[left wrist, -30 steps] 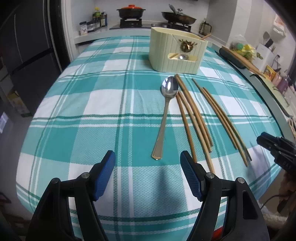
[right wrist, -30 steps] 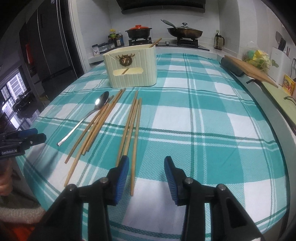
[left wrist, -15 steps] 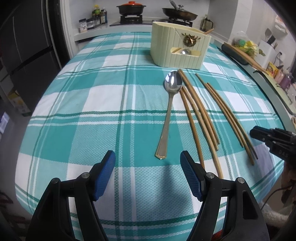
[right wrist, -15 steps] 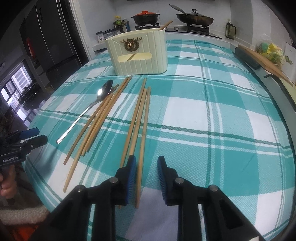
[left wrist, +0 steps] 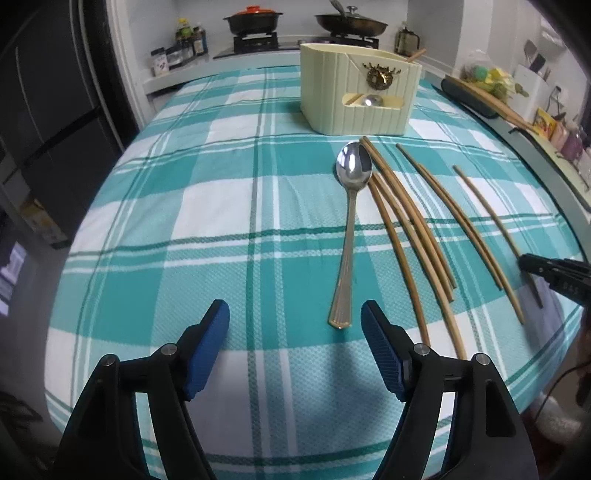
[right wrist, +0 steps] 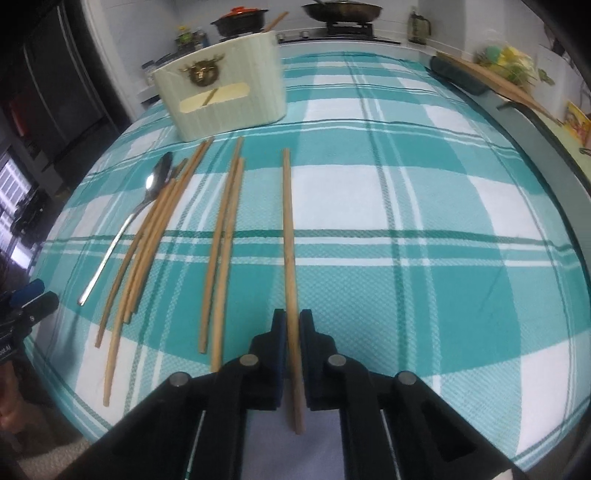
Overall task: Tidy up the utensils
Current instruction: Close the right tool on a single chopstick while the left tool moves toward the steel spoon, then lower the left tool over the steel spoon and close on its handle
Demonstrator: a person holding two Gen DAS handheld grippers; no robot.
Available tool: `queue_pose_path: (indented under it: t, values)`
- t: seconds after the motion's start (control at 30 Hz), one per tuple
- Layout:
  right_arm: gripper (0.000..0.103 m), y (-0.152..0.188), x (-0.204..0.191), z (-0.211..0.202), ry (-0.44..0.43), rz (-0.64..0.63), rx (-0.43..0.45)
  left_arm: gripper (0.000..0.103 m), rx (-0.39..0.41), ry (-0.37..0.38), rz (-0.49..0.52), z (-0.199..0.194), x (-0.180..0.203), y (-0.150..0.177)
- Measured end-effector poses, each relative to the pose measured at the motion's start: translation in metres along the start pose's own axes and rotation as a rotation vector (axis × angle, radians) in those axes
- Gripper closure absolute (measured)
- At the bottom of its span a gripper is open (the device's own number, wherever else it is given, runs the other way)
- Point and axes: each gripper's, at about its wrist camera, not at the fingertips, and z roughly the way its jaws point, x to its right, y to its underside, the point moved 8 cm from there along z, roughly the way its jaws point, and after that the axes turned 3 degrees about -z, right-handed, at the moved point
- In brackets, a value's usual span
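While the right tool (right wrist: 291, 328) is clenched on one chopstick (right wrist: 289, 236), its long axis runs straight away toward the cream holder (right wrist: 225, 92) across the checked table (right wrist: 424, 221). The left tool (left wrist: 295, 332) gapes released near the spoon (left wrist: 349, 221), whose bowl points at the holder.

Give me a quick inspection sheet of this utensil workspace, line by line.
Surface: teal plaid tablecloth, flat.
Job's things: cream utensil holder upright, already holding utensils; spoon and six loose chopsticks lying on the cloth; one single chopstick gripped near its end.
Clutter: nothing seen on the cloth.
Grippers: left gripper open above the cloth near the spoon handle; right gripper shut on the single chopstick.
Cables: dark cable at the table's right edge.
Surroundings: stove with pots, cutting board.
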Motion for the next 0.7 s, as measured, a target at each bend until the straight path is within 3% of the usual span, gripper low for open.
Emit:
queue_pose_path:
  t: [0.17,0.37,0.5,0.7]
  values:
    - [0.095,0.013,0.014,-0.009,0.066,0.008,-0.02,0.024,-0.013,0.004,0.101,0.023,0.004,-0.023]
    - [0.093,0.018,0.02,-0.014,0.045,0.057,0.0,0.024,-0.081,0.025,0.219,0.066,0.026,-0.041]
    - [0.092,0.017,0.021,-0.016,0.056,0.044,0.012,0.022,-0.093,0.065,0.206,0.083,0.036,-0.056]
    - [0.086,0.016,0.024,-0.014,0.036,0.046,0.014,0.022,-0.121,0.08,0.109,0.106,0.042,-0.084]
